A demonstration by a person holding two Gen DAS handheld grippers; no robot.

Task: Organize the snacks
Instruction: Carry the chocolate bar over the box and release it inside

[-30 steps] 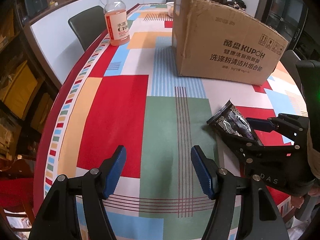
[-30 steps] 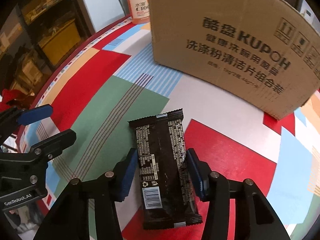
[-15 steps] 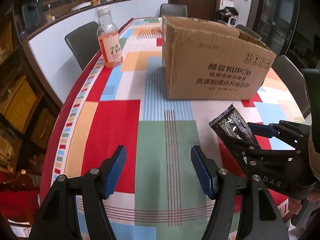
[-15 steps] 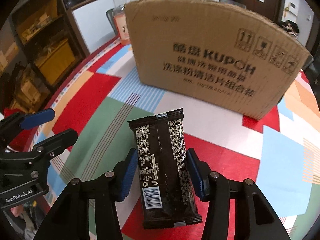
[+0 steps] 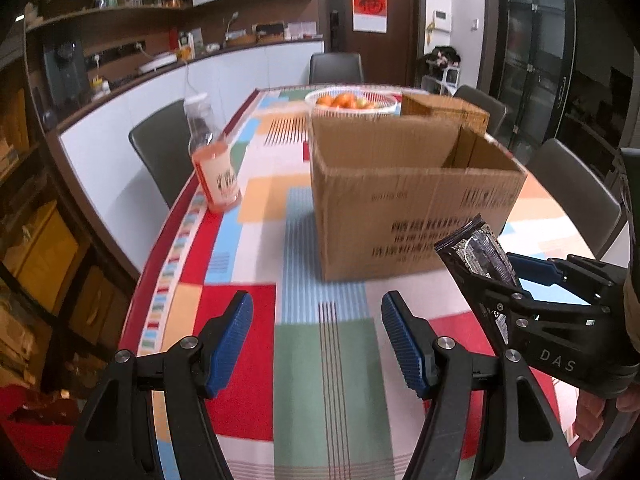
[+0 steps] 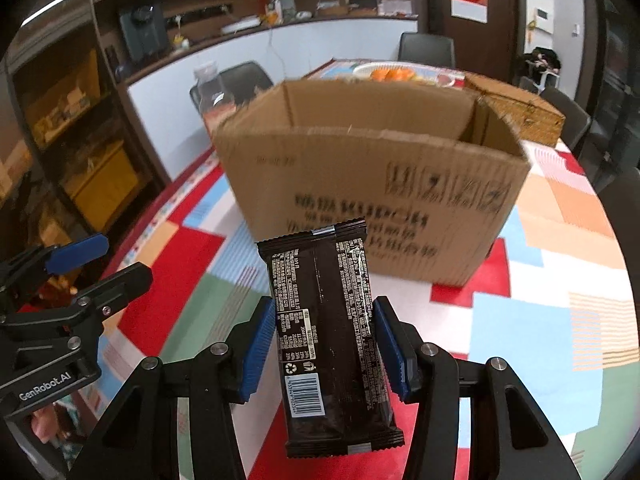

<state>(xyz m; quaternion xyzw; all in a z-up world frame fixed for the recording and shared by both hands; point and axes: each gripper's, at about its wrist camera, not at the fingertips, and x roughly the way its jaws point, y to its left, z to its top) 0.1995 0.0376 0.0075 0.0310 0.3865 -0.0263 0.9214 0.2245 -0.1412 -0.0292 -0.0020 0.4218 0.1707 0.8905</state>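
A black snack packet with white print and a barcode is clamped flat between the blue pads of my right gripper, lifted above the table. From the left wrist view the same packet sticks up out of the right gripper at the right. An open cardboard box stands just beyond it; its opening shows, its bottom is hidden. That box sits ahead and right of my left gripper, which is open and holds nothing above the tablecloth.
A colourful patchwork tablecloth covers the table. A drink bottle with orange liquid stands near the left edge. Behind the box are a white bowl of oranges and a wicker basket. Dark chairs ring the table.
Both grippers have risen and tilted up, so the box's open top and the room behind now show. The packet stays clamped in the right gripper, lifted off the tablecloth.
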